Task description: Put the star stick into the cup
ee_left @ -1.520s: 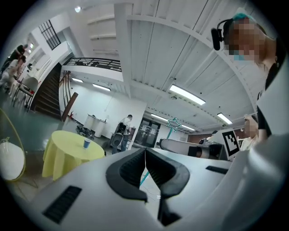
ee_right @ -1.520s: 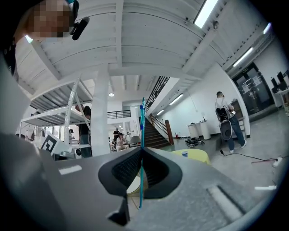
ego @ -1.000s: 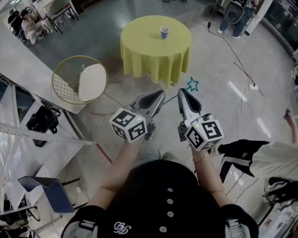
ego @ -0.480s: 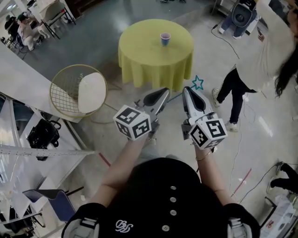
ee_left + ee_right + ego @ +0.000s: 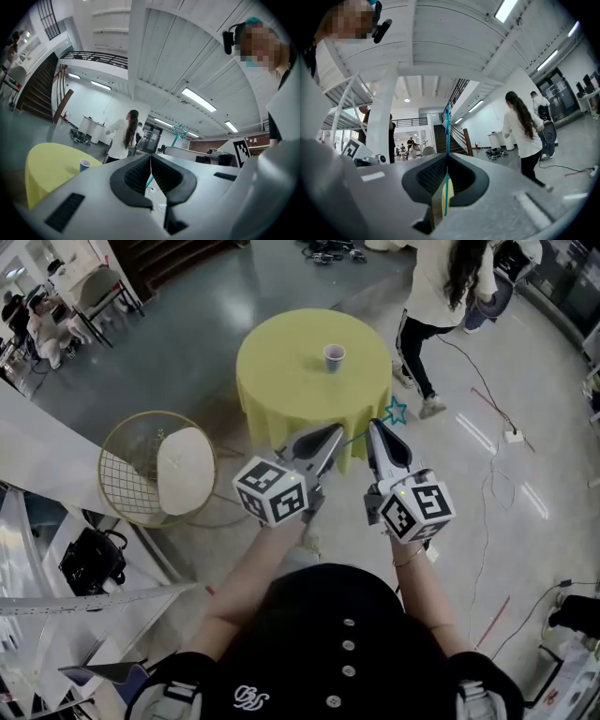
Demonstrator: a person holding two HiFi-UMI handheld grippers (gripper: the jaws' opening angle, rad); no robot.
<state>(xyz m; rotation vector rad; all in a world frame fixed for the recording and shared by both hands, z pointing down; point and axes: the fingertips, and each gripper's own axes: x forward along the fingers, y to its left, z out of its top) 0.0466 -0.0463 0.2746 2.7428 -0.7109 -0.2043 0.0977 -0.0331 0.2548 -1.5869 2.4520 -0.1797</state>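
- Head view: right gripper [image 5: 375, 425] is clamped on the star stick [image 5: 396, 411], which lies crosswise with its star to the right. The cup [image 5: 334, 356] on the yellow table [image 5: 281, 362] sits ahead, well apart.
- Left gripper view: left gripper [image 5: 150, 157] is closed and empty, with the cup ahead-left.
- Right gripper view: the stick crosses the pinched jaws upright, and no cup is visible.

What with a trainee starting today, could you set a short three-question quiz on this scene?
1. True or false: the star stick already stands in the cup.
2. Which gripper grips the stick? A) left gripper B) right gripper C) neither
3. Fill in: the cup stands on a round table draped in a ___ cloth.
Key: 1 false; 2 B; 3 yellow.
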